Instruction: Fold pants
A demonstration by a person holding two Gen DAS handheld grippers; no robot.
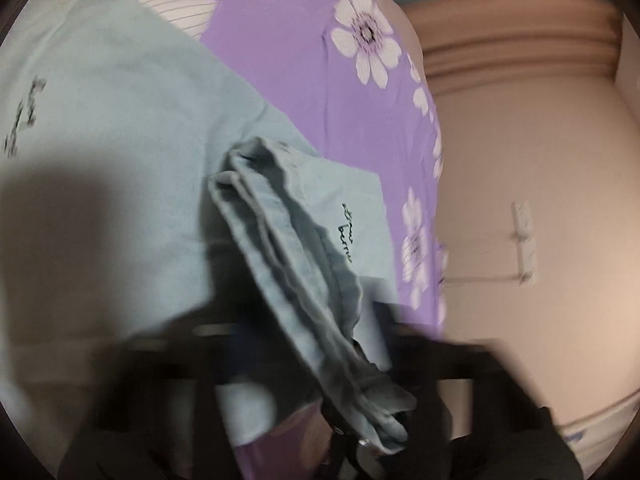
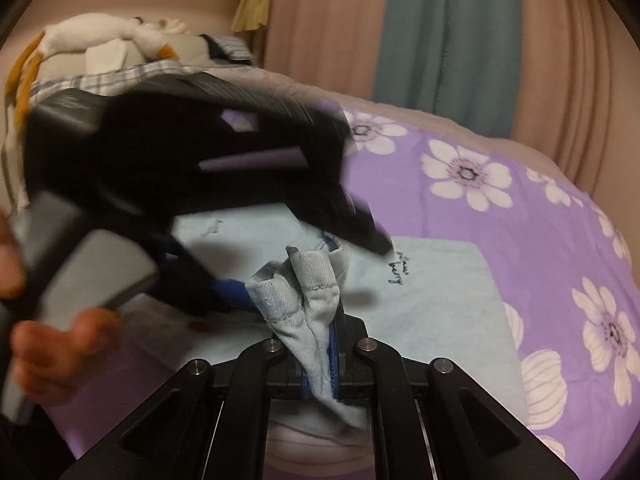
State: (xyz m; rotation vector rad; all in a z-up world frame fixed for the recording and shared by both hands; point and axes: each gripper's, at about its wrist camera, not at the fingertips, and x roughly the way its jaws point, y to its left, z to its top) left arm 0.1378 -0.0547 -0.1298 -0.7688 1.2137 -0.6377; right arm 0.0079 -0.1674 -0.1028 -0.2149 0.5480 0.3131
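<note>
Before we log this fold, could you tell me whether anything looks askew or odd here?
Nothing is damaged or spilled. The pants lie flat on the bedspread, but the hem is bunched between the right gripper and the left gripper.

Bed (image 2: 520, 216), purple flowered sheet; light-blue pants (image 2: 432, 280) spread flat on it.

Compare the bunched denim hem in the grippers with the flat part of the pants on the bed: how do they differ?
The denim hem is bunched into thick stacked folds; the flat part of the pants lies smooth in one spread layer. The hem is lifted off the purple floral bedsheet, clamped in the right gripper; the flat part rests on it. The flat part shows black script, the hem stitched seams. Both are pale blue.
</note>
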